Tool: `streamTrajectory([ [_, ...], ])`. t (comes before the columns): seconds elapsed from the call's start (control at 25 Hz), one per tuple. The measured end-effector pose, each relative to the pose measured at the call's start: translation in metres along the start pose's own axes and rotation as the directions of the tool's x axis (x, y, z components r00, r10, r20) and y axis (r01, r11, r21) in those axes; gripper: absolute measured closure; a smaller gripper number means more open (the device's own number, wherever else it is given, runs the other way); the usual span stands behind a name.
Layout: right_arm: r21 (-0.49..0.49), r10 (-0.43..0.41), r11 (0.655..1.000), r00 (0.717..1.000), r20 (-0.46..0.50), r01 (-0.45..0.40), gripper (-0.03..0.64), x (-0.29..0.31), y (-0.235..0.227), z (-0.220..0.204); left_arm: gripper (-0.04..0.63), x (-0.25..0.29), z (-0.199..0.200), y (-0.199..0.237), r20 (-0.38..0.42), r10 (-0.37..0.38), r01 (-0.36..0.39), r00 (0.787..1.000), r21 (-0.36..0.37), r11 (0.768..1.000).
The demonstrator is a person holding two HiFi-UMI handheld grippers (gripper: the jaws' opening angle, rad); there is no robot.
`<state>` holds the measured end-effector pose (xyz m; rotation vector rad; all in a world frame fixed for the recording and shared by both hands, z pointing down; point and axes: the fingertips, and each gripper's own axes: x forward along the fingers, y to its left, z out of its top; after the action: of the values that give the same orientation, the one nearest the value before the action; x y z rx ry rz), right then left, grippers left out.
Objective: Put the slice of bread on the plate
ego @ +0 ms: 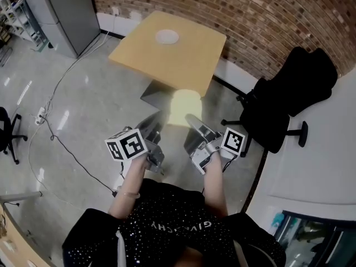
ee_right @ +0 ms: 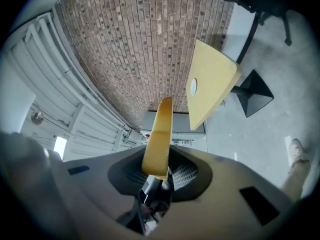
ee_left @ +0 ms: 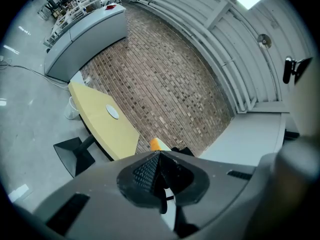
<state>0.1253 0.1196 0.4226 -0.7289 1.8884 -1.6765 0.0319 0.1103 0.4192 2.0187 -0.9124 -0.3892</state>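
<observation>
- the right gripper has its jaws narrowed onto the slice of bread. in the right gripper view the slice stands edge-on, rising out of the pads at the centre of the frame.
- in the head view the slice of bread sits at the centre of the frame, over the floor between the two grippers' tips and below the table's near edge.
- the left gripper has its jaws together. in its own view a small orange-yellow bit of the bread shows just past their tips, and i cannot tell whether they touch it.
- the plate is white and lies on the far part of the wooden table, in the upper middle of the head view, well apart from the bread.
- a black office chair stands at the right of the frame, beside the brick wall.
- a grey cabinet fills the upper left, and a cable trails across the floor on the left.
</observation>
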Motion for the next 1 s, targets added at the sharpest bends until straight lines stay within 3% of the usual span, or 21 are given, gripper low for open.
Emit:
streamTrajectory([
  [0.44,-0.004,-0.017,1.0,1.0,0.021,0.017,0.52,0.058,0.002,0.03,0.584,0.037,0.053,0.029,-0.026,-0.024,0.024,0.999,-0.017,1.0],
  [1.0,0.036,-0.045,0.999,0.99,0.134,0.041,0.52,0.078,-0.017,0.055,0.584,0.05,0.077,0.063,-0.037,-0.041,0.039,0.998,-0.034,0.999],
])
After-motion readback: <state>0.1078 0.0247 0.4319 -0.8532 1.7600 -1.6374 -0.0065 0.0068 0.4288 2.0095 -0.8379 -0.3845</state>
